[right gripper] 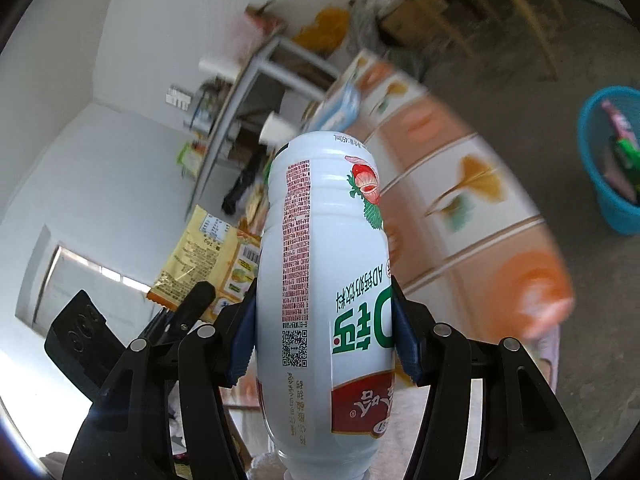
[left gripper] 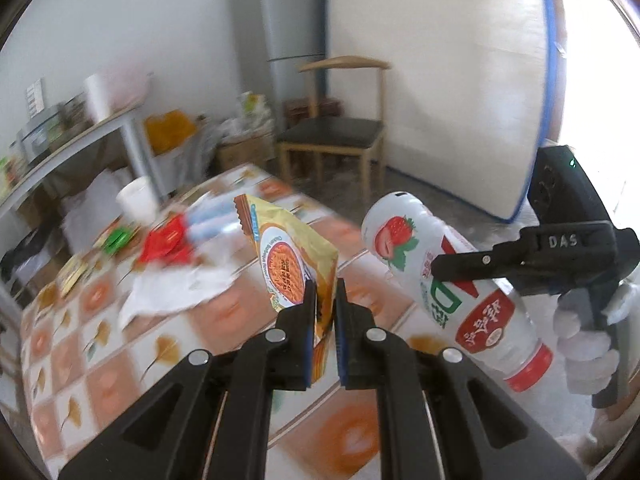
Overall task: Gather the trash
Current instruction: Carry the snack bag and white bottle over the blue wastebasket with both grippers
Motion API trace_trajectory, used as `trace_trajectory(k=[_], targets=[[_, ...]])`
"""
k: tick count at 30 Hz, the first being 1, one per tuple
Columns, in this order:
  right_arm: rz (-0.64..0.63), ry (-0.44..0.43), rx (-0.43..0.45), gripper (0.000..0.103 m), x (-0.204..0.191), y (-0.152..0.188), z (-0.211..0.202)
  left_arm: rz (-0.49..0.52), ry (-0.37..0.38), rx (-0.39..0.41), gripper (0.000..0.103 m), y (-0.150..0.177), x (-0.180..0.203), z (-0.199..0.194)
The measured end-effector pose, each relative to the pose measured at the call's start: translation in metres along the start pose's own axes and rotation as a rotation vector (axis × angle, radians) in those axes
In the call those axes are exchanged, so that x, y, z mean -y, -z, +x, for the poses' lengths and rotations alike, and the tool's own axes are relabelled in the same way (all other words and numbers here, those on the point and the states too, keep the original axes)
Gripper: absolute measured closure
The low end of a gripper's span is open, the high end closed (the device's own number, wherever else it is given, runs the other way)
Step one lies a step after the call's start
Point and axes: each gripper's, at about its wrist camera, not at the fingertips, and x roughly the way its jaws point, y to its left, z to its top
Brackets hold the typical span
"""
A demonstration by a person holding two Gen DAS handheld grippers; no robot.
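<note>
My left gripper (left gripper: 325, 292) is shut on a yellow-orange snack wrapper (left gripper: 288, 256) and holds it above the tiled table (left gripper: 160, 344). My right gripper (right gripper: 324, 320) is shut on a white strawberry-drink bottle (right gripper: 320, 280), held with its base forward. In the left wrist view the bottle (left gripper: 452, 292) and the right gripper (left gripper: 436, 268) show at the right, beside the table. The wrapper also shows in the right wrist view (right gripper: 204, 264), with the left gripper (right gripper: 200, 296) under it. More trash lies on the table: a red wrapper (left gripper: 168, 244), a green wrapper (left gripper: 116, 238), white tissue (left gripper: 176, 292).
A blue basket (right gripper: 608, 160) holding wrappers stands on the floor at the right of the right wrist view. A white paper cup (left gripper: 138, 200) stands on the table's far side. A wooden chair (left gripper: 336, 132), a grey fridge (left gripper: 280, 28) and a cluttered shelf (left gripper: 60, 152) stand beyond.
</note>
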Motion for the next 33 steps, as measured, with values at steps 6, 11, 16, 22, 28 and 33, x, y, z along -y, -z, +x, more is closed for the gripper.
trace_trajectory(k=[6,11,16,22,28,33], targets=[[0.121,0.055,0.178,0.048,0.062,-0.005,-0.081,0.097,0.151,-0.005,0.095,-0.048,0.061,0.033],[0.246,0.093,0.280,0.048,0.115,0.001,-0.127,0.126,0.303,-0.087,0.095,-0.087,0.106,0.085],[0.376,0.111,0.339,0.048,0.169,0.002,-0.150,0.101,0.461,-0.254,0.094,-0.121,0.151,0.165],[0.500,0.116,0.358,0.048,0.218,-0.002,-0.148,0.012,0.555,-0.461,0.094,-0.140,0.199,0.272],[0.570,0.136,0.366,0.048,0.250,-0.001,-0.153,-0.043,0.567,-0.539,0.090,-0.143,0.244,0.356],[0.606,0.162,0.356,0.048,0.270,-0.007,-0.152,-0.091,0.500,-0.554,0.048,-0.139,0.257,0.411]])
